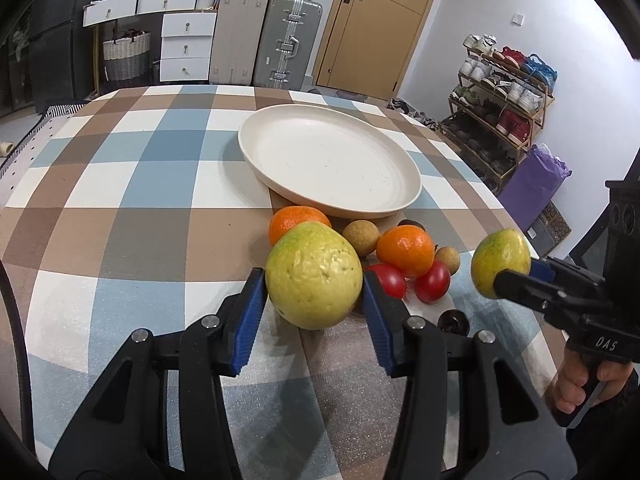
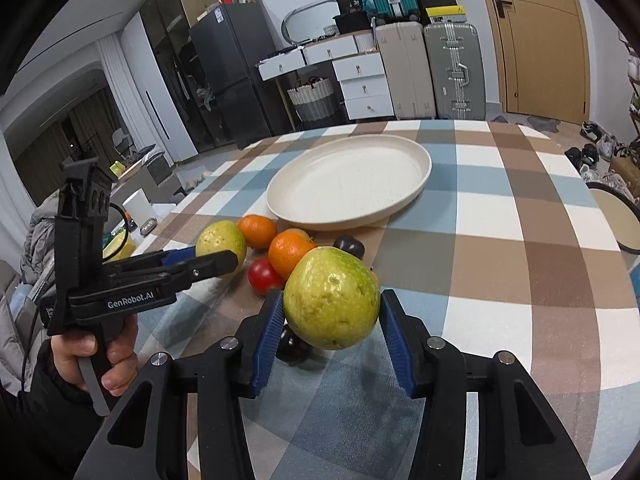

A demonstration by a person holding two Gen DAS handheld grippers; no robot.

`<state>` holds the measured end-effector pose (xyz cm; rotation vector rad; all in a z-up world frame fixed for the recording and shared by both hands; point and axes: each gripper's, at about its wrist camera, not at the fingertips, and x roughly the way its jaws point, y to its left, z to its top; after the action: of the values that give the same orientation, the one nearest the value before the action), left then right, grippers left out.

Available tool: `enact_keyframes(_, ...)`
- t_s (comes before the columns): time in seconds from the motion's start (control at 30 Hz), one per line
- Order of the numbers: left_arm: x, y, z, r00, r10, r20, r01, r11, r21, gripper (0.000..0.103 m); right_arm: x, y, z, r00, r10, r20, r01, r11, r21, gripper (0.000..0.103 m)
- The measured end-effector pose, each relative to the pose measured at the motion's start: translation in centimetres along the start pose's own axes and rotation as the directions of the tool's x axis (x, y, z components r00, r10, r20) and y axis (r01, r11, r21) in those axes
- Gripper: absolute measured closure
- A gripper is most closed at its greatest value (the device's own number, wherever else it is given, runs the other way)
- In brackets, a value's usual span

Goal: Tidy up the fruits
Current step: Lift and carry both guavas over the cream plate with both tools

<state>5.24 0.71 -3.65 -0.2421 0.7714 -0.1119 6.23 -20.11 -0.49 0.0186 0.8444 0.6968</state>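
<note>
In the left wrist view, the left hand-held gripper [image 1: 315, 280] is closed on a yellow-green guava [image 1: 314, 274] at lower centre, its blue pads pressing both sides. At the right edge, the right hand-held gripper [image 1: 516, 276] clamps a second guava [image 1: 501, 262]. Oranges [image 1: 405, 250], tomatoes [image 1: 432, 286] and small brown fruits [image 1: 360, 237] sit on the checked tabletop [image 1: 140, 208], just below the cream plate [image 1: 328, 160] at centre.
</note>
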Motion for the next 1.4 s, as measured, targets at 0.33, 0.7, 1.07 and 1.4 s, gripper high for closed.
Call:
enact_keyframes(0.33, -2.3, -0.6, 0.2, 0.997, 0.021, 0.071, -0.023, 0.999, 0.025, 0.058, -1.1, 0.4, 2.0, 0.997, 0.031, 0.067, -0.031, 1.000, -0.003, 0.054)
enact_keyframes(0.7, -2.7, -0.9, 1.3, 0.996, 0.009, 0.091, -0.013, 0.999, 0.034, 0.058, -1.4, -0.1, 4.6, 0.993, 0.023, 0.117, -0.025, 1.000, 0.009, 0.054)
enact_keyframes(1.07, -1.5, -1.2, 3.6, 0.994, 0.024, 0.107, -0.029, 0.999, 0.043, 0.058, -0.2, -0.2, 6.7, 0.989, 0.010, 0.147, -0.012, 1.000, 0.009, 0.054)
enact_keyframes(1.4, 0.6, -1.3, 6.0, 0.992, 0.052, 0.118, -0.057, 0.997, 0.042, 0.058, 1.4, -0.4, 8.3, 0.992, 0.012, 0.128, -0.011, 1.000, -0.004, 0.054)
